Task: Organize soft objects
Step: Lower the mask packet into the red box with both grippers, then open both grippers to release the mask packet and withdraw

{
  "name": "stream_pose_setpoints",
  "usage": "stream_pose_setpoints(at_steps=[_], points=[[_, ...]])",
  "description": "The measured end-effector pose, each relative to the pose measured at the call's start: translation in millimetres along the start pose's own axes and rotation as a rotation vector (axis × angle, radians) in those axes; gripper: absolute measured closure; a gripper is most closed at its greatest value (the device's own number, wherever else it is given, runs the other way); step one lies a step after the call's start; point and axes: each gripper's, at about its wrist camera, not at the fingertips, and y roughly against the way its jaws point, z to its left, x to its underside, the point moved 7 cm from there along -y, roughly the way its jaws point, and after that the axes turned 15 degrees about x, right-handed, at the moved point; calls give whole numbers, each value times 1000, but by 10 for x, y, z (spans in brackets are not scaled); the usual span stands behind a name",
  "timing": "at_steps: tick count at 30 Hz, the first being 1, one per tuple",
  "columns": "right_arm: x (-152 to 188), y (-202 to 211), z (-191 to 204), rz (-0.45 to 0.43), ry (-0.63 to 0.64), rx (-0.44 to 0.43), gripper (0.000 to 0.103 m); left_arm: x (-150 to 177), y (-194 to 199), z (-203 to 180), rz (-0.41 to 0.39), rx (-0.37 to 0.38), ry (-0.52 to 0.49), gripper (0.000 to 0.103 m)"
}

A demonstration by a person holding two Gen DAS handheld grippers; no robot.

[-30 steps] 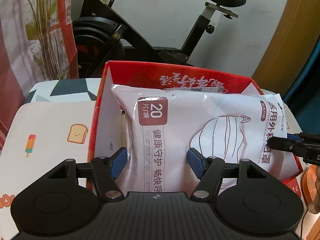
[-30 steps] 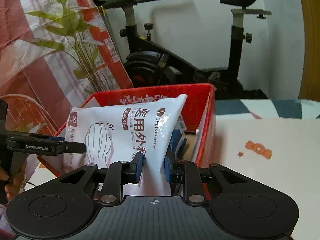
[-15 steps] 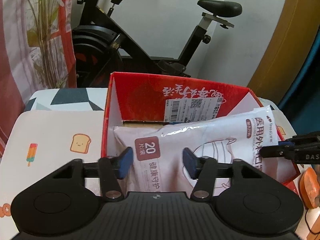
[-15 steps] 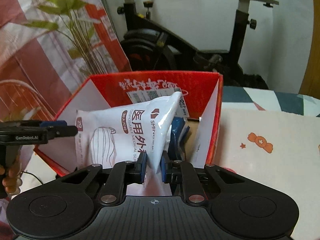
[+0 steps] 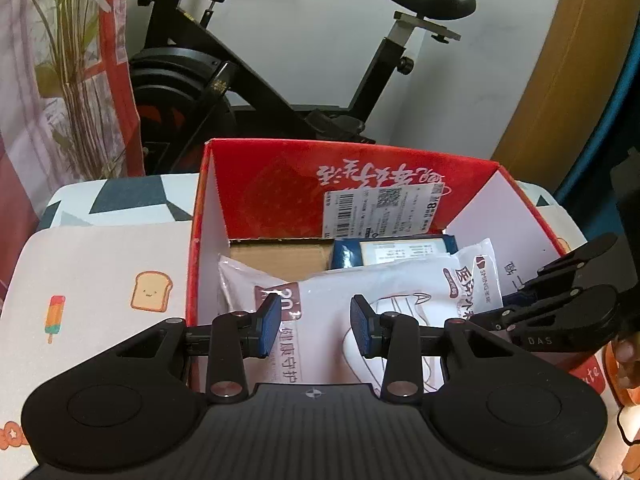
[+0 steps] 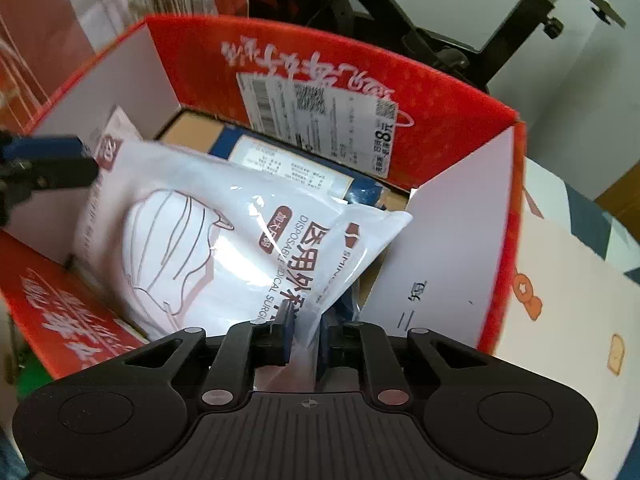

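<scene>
One red cardboard box (image 5: 280,200) stands open on the patterned table (image 5: 100,264), with bare brown floor showing at its far left. One white mask packet (image 6: 208,240) lies slanted inside over one dark blue packet (image 5: 348,252). The right gripper (image 6: 306,320) is clamped on the packet's near corner. The left gripper (image 5: 316,324), its jaws just narrowing, stands apart above the packet's left end without pressing it.
</scene>
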Motion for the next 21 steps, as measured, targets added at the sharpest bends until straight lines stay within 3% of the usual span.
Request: stream_pose_setpoints(at_steps=[15, 21], points=[[-40, -212, 98, 59, 55, 20, 89, 0, -18, -19, -4, -46, -23, 63], [-21, -135, 143, 14, 96, 75, 79, 20, 52, -85, -13, -49, -57, 62]])
